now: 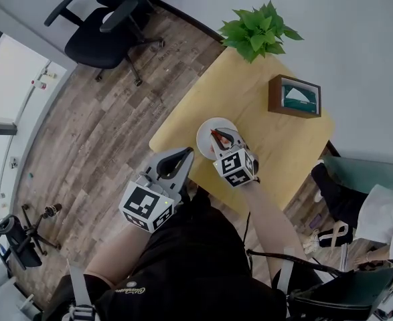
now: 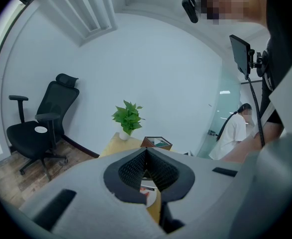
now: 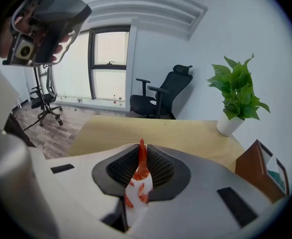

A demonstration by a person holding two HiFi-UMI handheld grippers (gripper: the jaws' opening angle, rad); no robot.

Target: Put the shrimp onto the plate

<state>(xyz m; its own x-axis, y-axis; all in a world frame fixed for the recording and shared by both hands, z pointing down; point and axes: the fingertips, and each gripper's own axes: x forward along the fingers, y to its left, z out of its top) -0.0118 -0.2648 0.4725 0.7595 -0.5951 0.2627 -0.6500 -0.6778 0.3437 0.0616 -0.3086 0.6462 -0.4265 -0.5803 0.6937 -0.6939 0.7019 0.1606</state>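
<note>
Our right gripper (image 1: 223, 139) pinches the red shrimp (image 3: 142, 169) over the white plate (image 1: 205, 136) on the wooden table (image 1: 250, 92). Our left gripper (image 1: 185, 155), jaws pressed together, holds nothing.

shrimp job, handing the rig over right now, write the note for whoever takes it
Right gripper: jaws shut on the shrimp, held tail-up over the white plate on the table.
Left gripper: jaws together, empty, by the table's near edge beside the plate.
Done: shrimp is grasped and over the plate; whether it touches the plate cannot be told.
Left: lower if needed, open the right jaws, back away.
</note>
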